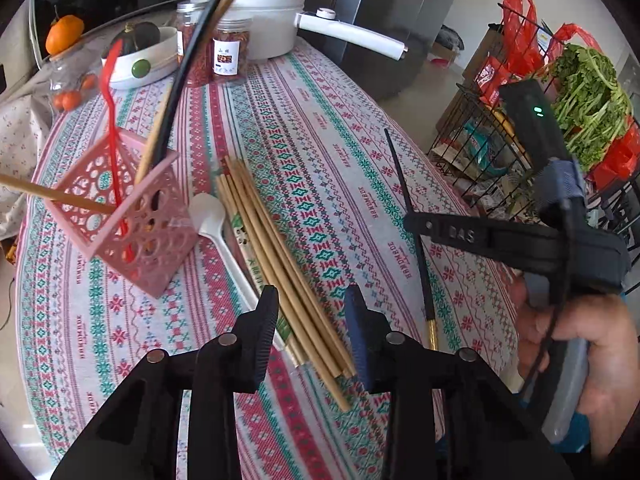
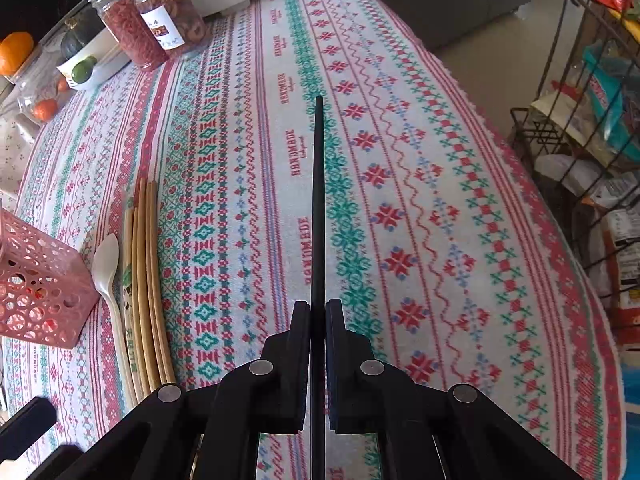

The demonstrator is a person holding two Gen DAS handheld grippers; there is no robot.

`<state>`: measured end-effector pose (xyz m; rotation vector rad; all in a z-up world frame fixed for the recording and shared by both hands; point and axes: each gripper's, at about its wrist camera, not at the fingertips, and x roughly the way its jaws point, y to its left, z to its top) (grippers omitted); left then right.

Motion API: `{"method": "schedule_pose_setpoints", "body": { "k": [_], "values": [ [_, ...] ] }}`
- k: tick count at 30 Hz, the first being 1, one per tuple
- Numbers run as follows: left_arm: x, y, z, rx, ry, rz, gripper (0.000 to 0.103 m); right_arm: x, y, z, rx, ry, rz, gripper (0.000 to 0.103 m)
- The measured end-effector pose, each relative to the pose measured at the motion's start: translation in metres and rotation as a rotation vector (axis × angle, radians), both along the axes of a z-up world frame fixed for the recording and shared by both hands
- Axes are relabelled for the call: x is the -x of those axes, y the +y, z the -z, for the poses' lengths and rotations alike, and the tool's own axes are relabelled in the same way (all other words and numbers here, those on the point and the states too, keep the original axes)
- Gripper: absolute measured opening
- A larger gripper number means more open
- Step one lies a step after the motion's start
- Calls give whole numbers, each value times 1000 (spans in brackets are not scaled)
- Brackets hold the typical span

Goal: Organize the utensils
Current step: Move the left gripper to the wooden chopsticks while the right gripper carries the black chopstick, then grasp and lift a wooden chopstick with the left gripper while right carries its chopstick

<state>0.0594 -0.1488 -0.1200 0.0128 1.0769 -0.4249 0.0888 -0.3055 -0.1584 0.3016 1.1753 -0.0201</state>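
While the black chopstick [image 2: 319, 200] stands clamped between the two pads of the right gripper [image 2: 318, 308], its thin end points forward over the tablecloth [image 2: 440, 184] and its gold end [image 1: 432, 332] shows only in the left wrist view, below the jaws. The right jaws are closed tight on it, w/ no gap left. A hand [image 1: 588, 364] holds this gripper by its handle, at the right side of the table.

The left gripper [image 1: 312, 328] is partly open, approx. a third of its way, and it hangs over the near ends of the bamboo chopsticks [image 1: 280, 252]. The bundle passes between the fingers, but the pads do not press on it as far as I can see. Beside the bundle, on its left, lies a white spoon [image 1: 212, 220], touching or nearly so. Further left stands the pink holder [image 1: 132, 216], tilted in the view, w/ a red utensil [image 1: 112, 120] and some other sticks already inside.

At the far side of the table are two jars [image 1: 228, 52], a white pot [image 1: 272, 12] and a bowl [image 1: 160, 60] w/ fruit. Off the table, right side, a wire rack [image 1: 500, 140] holds greens, bags etc.
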Motion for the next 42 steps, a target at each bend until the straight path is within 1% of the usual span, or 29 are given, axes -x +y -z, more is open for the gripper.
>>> {"method": "schedule_pose_setpoints", "body": {
  "k": [2,5,9,12,14,19,21,23,25,28,30,33,35,37,39,42],
  "values": [
    [-11,-15,10,-12,8,-27,26,7,-8,-1,-13,3,-1,2],
    [-33,-28,23,-32,26,-78,22,13,-16,-3,-32,-1,-4,2],
    [-54,-32,39,-81,14,-151,21,17,-24,-8,-71,-19,1,2],
    [-66,-32,51,-119,27,-166,21,18,-26,-9,-82,-26,-9,2],
    [-69,-31,50,-157,-3,-168,21,18,-27,-9,-88,-25,-18,2],
    [-75,-26,51,-133,13,-170,21,18,-29,-8,-90,-24,-32,2],
    [-75,-25,51,-94,27,-147,21,18,-31,-7,-92,-25,-31,2],
    [-76,-29,53,-26,73,-91,19,18,-32,-7,-96,-25,-29,2],
    [-76,-33,59,31,153,-45,17,19,-33,-7,-99,-24,-28,2],
    [-72,-37,48,-35,83,-64,17,19,-34,-8,-102,-24,-23,2],
    [-71,-35,42,-44,58,-94,17,20,-35,-8,-105,-25,-18,2],
    [-76,-30,43,-56,82,-139,18,20,-36,-9,-105,-26,-16,2],
    [-77,-26,47,-65,93,-148,18,19,-37,-8,-107,-24,-15,2],
    [-77,-25,47,-80,75,-148,18,19,-37,-8,-108,-22,-16,2],
    [-77,-27,46,-120,60,-161,19,19,-38,-7,-108,-22,-18,2],
    [-77,-26,47,-118,65,-171,24,19,-39,-7,-110,-21,-17,2]
  ]
}}
